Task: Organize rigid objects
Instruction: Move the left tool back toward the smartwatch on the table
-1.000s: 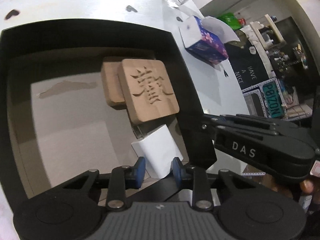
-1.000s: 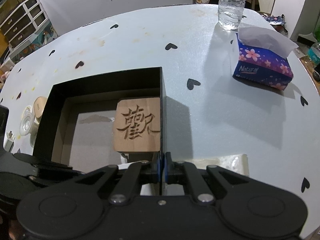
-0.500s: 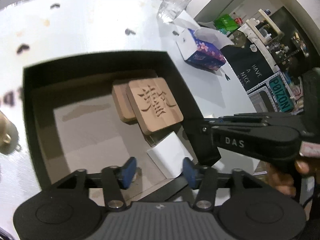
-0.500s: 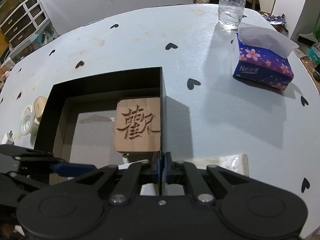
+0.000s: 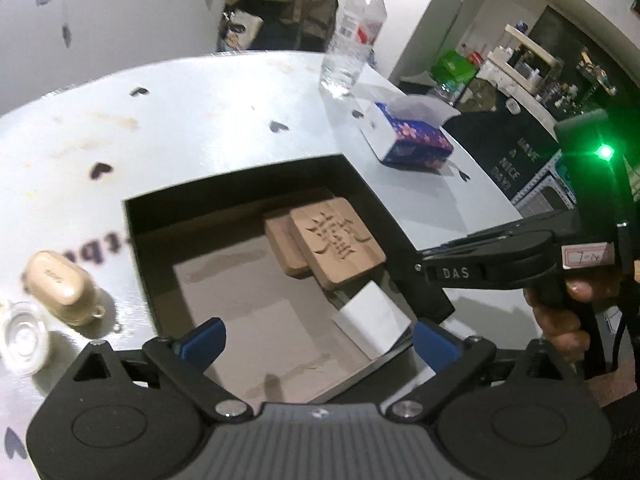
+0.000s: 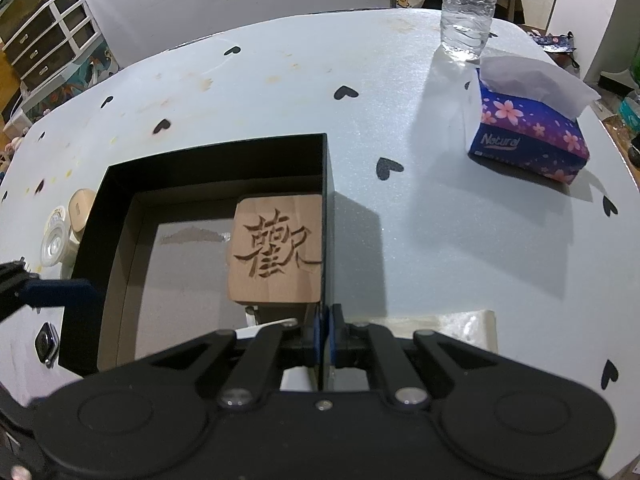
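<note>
A black open box [image 5: 136, 216] [image 6: 92, 200] sits on the white table. Inside lie a carved wooden block [image 5: 338, 240] [image 6: 276, 250] leaning on a plain wooden block [image 5: 282, 240], and a white block [image 5: 372, 316]. My right gripper [image 6: 325, 332] is shut on the box's right wall; it shows in the left wrist view [image 5: 430, 284] clamping that wall. My left gripper [image 5: 318, 340] is open and empty, raised over the box's near edge; one blue fingertip [image 6: 60, 292] shows in the right wrist view.
A beige oval case [image 5: 60, 284] and a clear round lid [image 5: 22, 336] lie left of the box. A tissue box [image 6: 528, 136] [image 5: 408, 140] and a water bottle [image 6: 468, 8] [image 5: 352, 36] stand at the far right. A translucent slab [image 6: 452, 328] lies near the right gripper.
My left gripper has opened wide, let go of the white block and pulled up and back from the box. The right gripper has stayed clamped on the box wall.
</note>
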